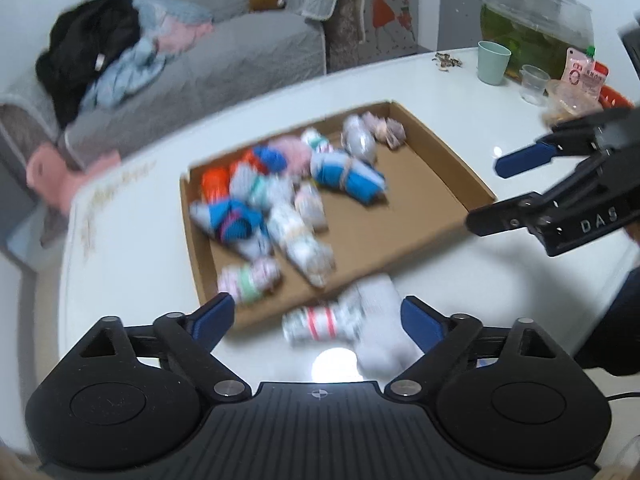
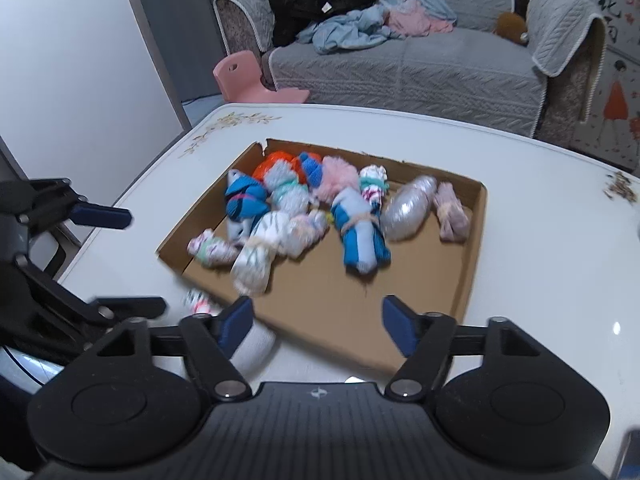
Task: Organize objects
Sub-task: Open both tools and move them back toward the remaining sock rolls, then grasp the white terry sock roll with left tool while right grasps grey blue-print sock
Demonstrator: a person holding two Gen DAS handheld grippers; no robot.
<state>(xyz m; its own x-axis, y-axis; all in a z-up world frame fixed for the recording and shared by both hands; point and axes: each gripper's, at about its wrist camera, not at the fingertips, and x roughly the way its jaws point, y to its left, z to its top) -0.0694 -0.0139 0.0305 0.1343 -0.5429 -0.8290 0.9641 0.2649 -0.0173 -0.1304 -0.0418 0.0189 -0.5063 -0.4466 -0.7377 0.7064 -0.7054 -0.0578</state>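
Two hand-held grippers hang over a white table [image 2: 540,240] that bears a shallow cardboard tray [image 2: 474,236] of rolled sock bundles. Left gripper [image 1: 318,318]: jaws spread wide, nothing clamped; below and between its blue pads [image 1: 420,320] a white sock bundle with red stripes [image 1: 344,322] lies on the table, just outside the tray's near wall and touching neither pad. Right gripper [image 2: 318,322]: jaws apart, empty, poised over the tray's near edge; in the left wrist view it enters from the right [image 1: 486,192], beside the tray's right wall.

Inside the tray, most bundles crowd the far left half, among them a blue-and-grey roll tied with a band [image 2: 362,234], an orange roll [image 2: 276,164], a fluffy pink roll [image 2: 340,176] and a silvery-grey roll [image 2: 406,206]; the near right part of the tray floor is bare cardboard.

Background: a grey sofa [image 2: 420,64] heaped with clothes [image 2: 340,4], a green cup [image 1: 494,62] and a glass fishbowl [image 1: 536,28] at the table's far edge. The left wrist view is motion-blurred.
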